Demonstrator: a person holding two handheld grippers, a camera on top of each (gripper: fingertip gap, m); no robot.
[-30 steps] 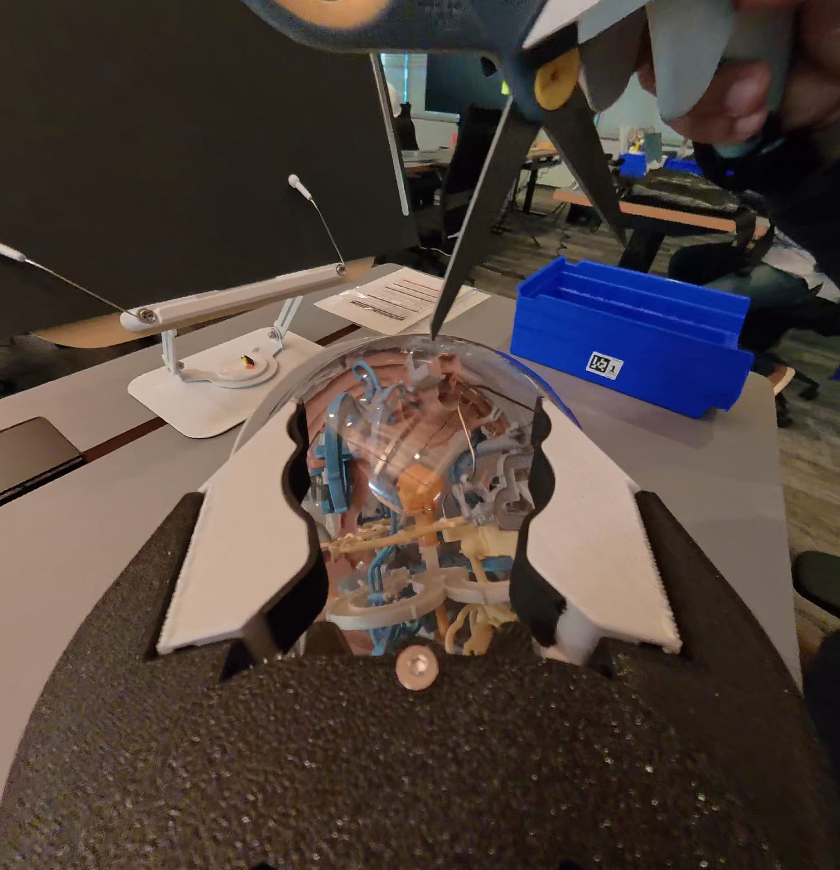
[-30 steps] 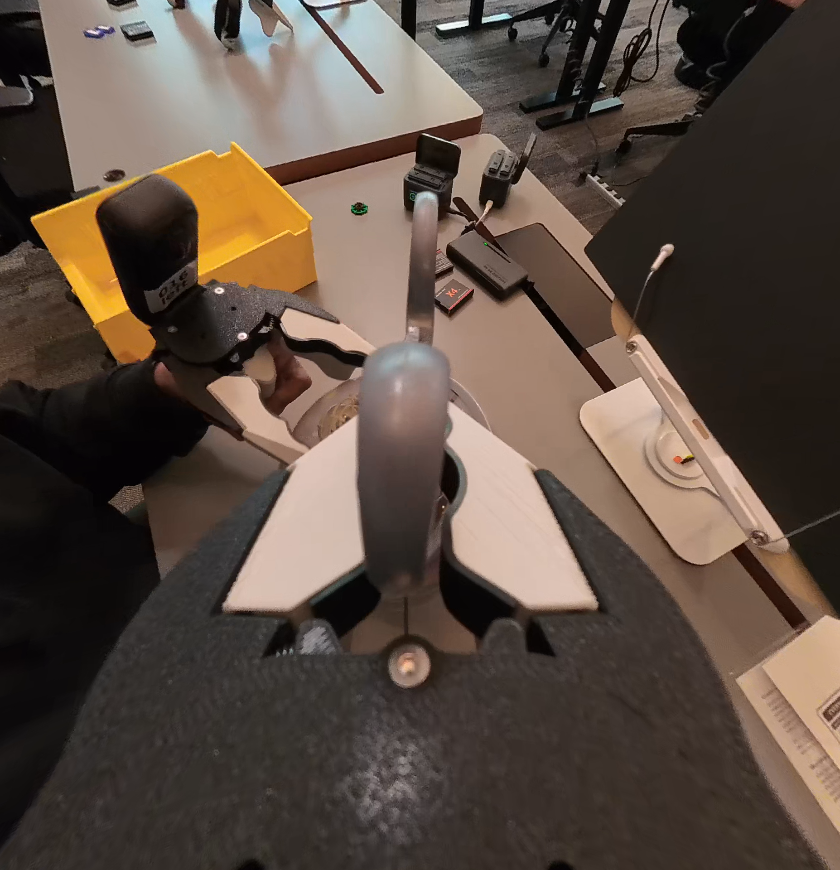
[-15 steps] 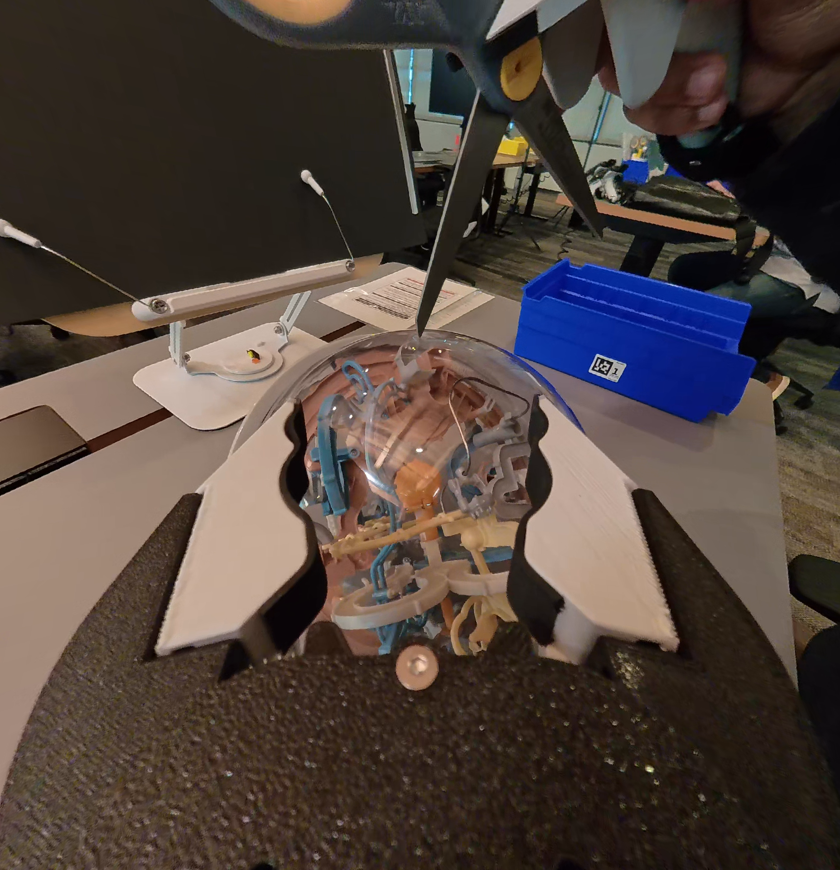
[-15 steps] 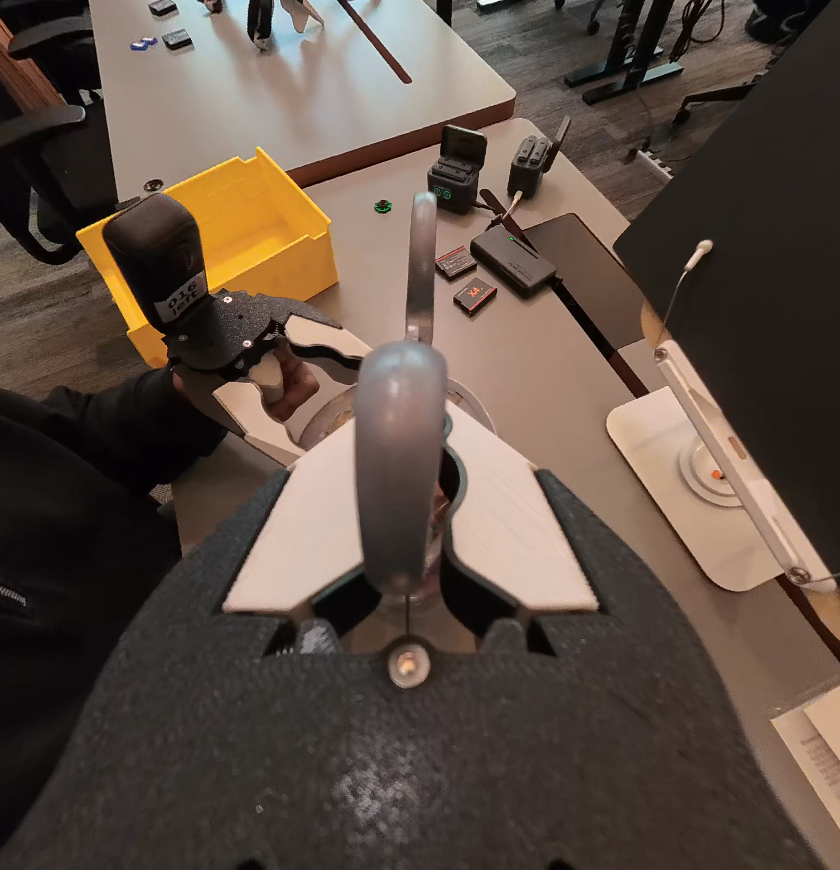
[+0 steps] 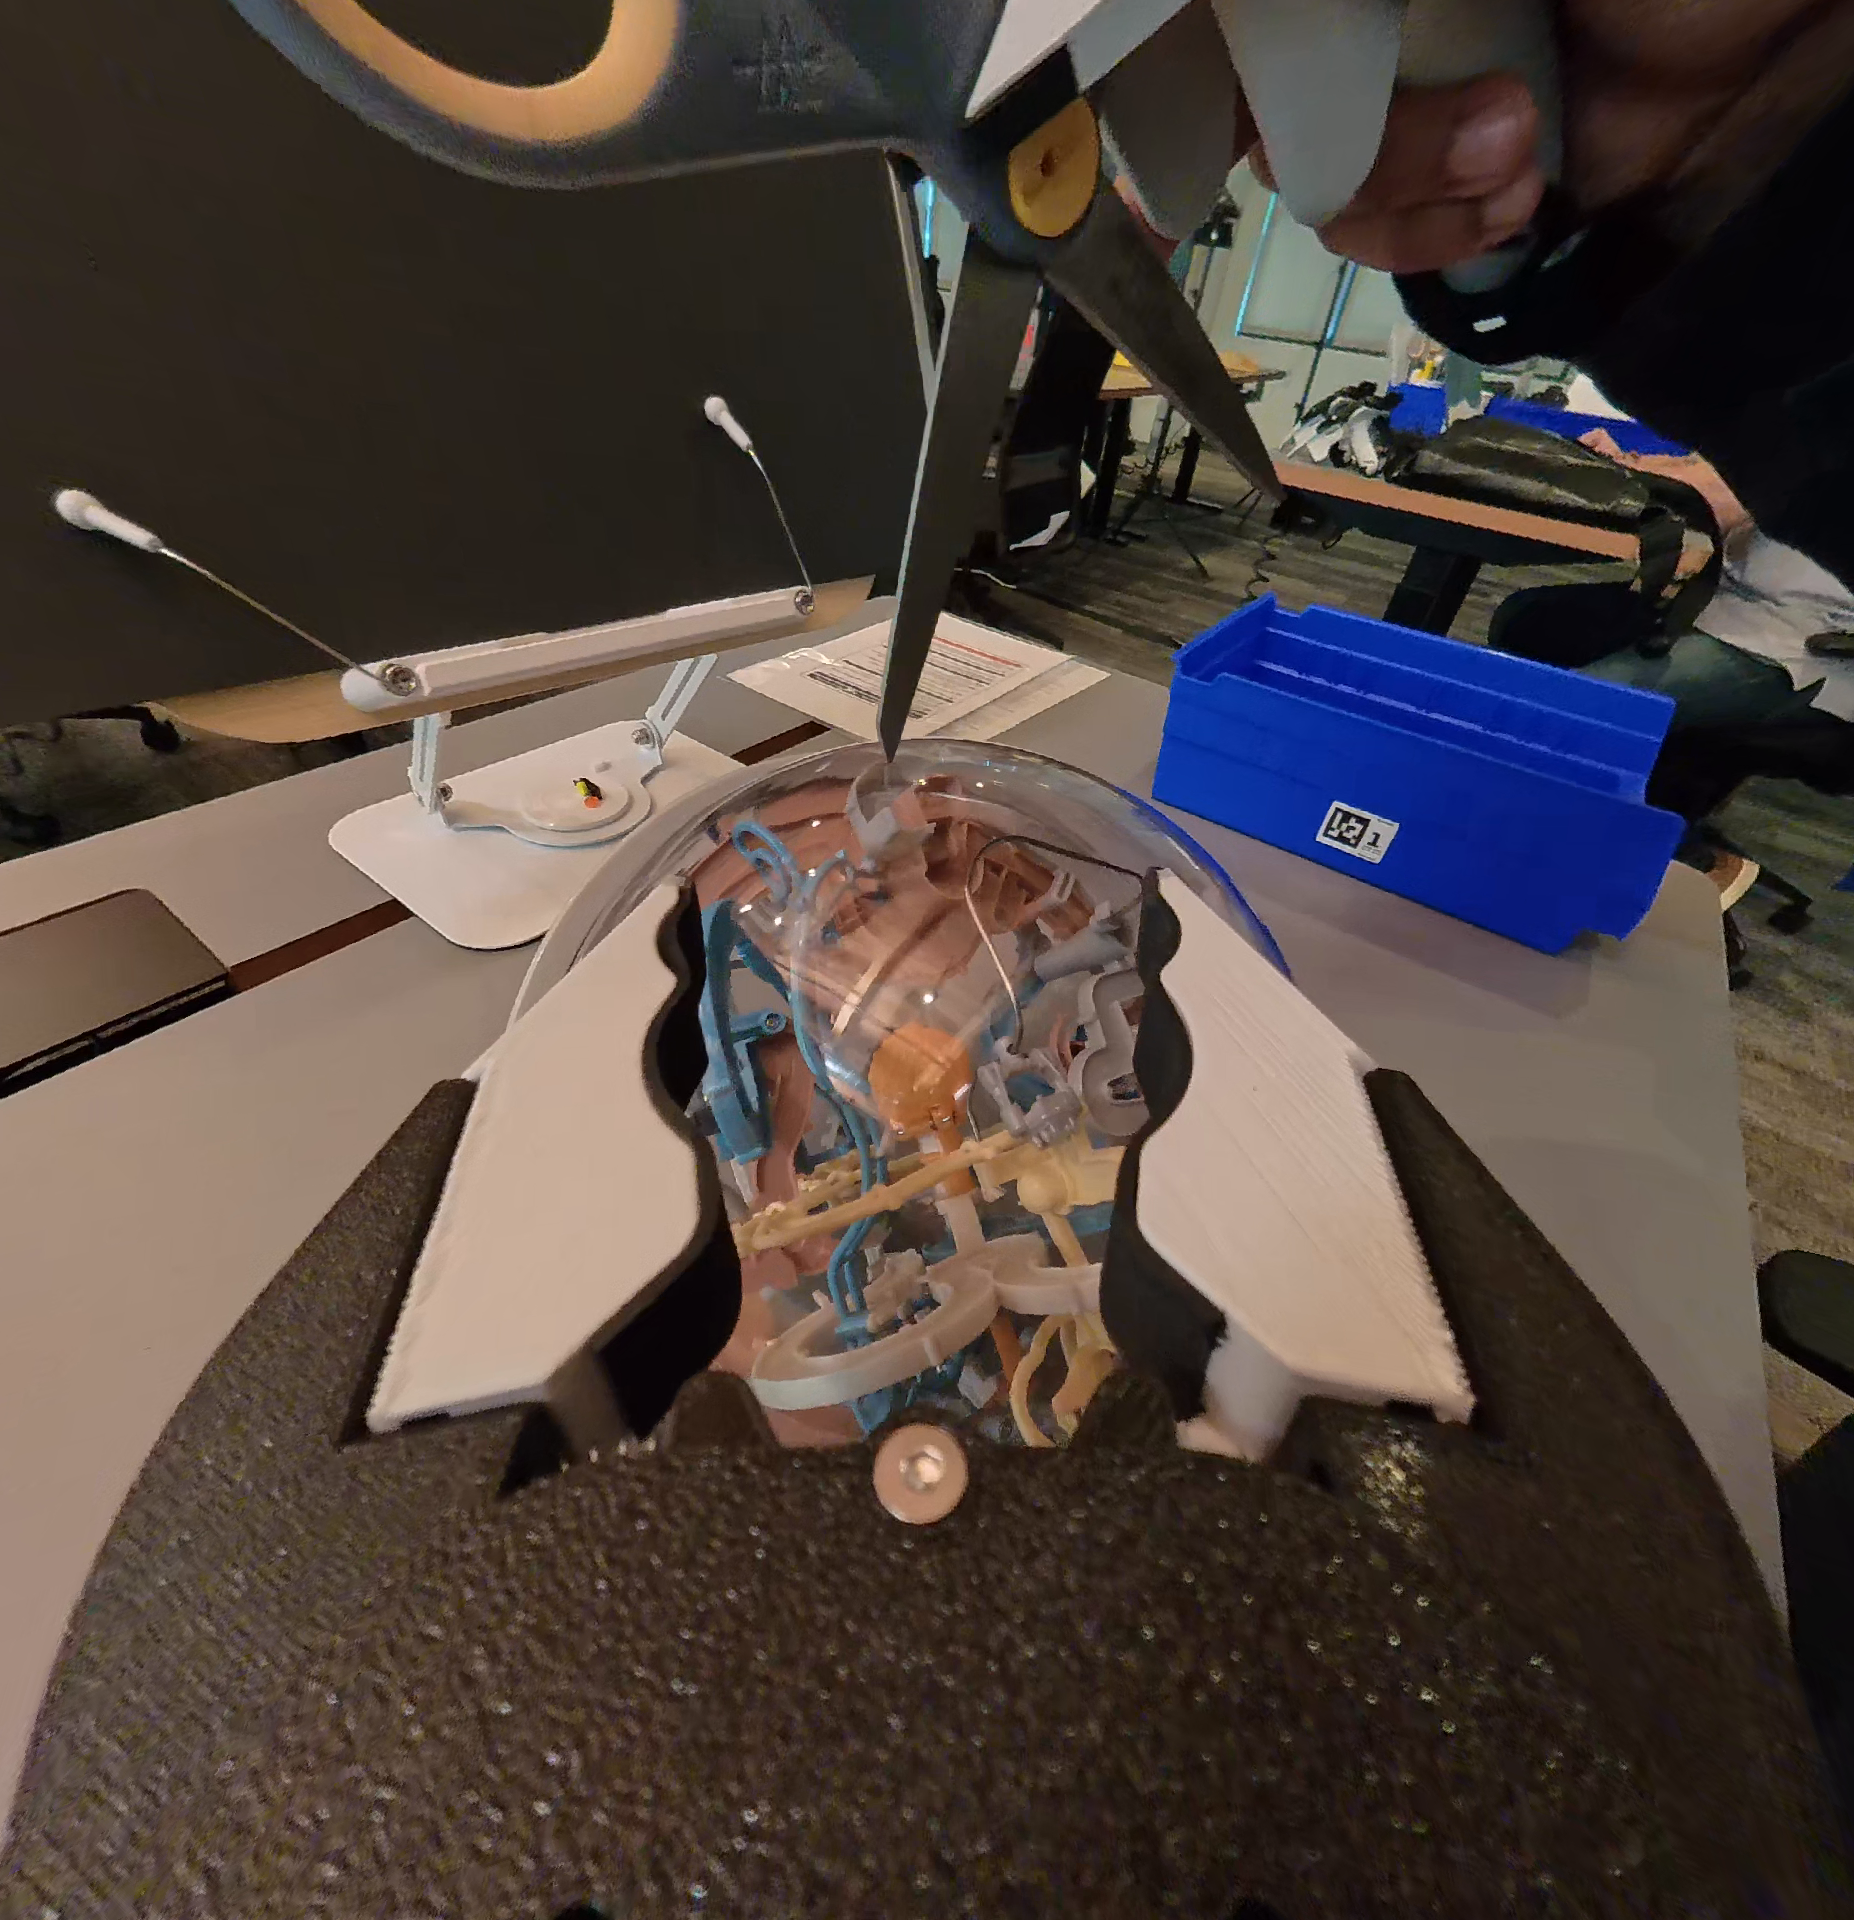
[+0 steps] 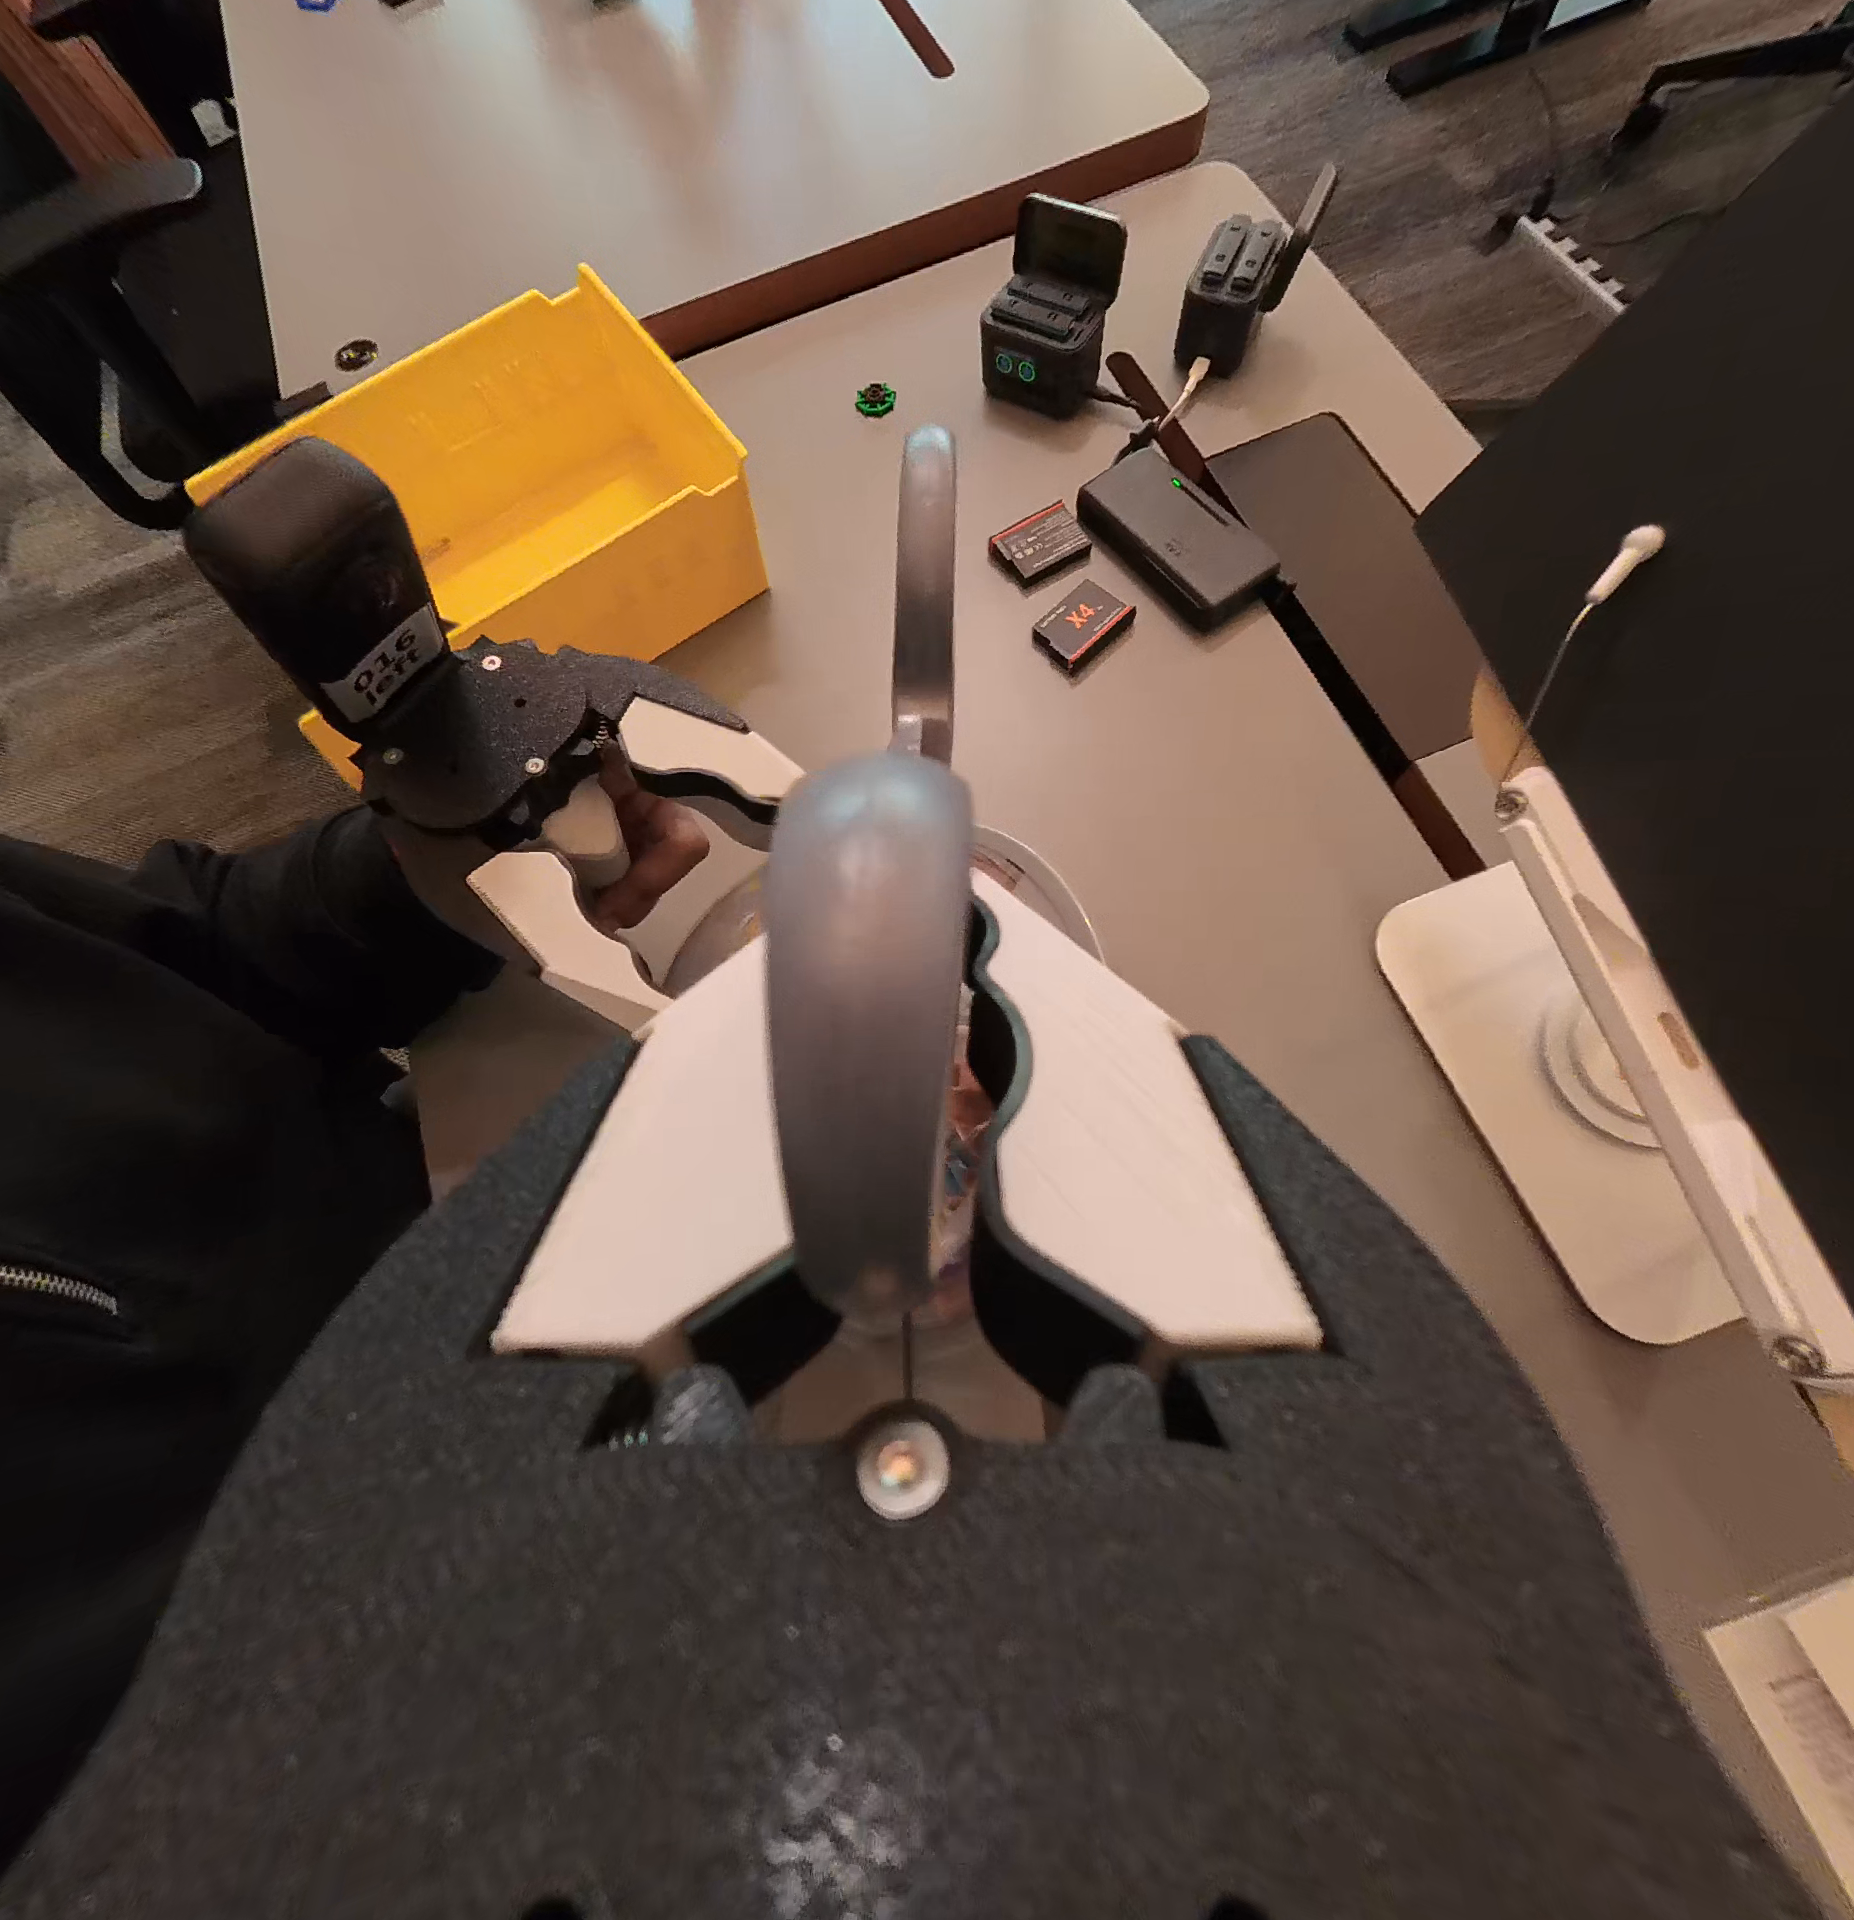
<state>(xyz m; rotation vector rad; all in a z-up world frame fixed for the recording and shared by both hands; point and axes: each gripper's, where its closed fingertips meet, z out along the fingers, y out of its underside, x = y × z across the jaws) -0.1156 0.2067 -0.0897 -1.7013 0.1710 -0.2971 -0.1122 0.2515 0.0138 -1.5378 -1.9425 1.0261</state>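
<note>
Left tool [image 5: 918, 1091]: fingers closed against both sides of a clear plastic sphere [image 5: 902, 935] filled with coloured maze tracks; sphere sat between the white pads, above the grey counter [image 5: 175, 1195]. Right tool [image 6: 907, 1049]: pinched on the grey handle loop of a pair of scissors [image 6: 866, 1029]. In the left wrist view the scissors' blades stood spread, the nearer blade tip touching the top of the sphere. Blue bin [image 5: 1422, 790] lay on the counter to the right, white stand [image 5: 549, 821] to the left. Yellow bin [image 6: 528, 488] beyond the left tool in the right wrist view.
</note>
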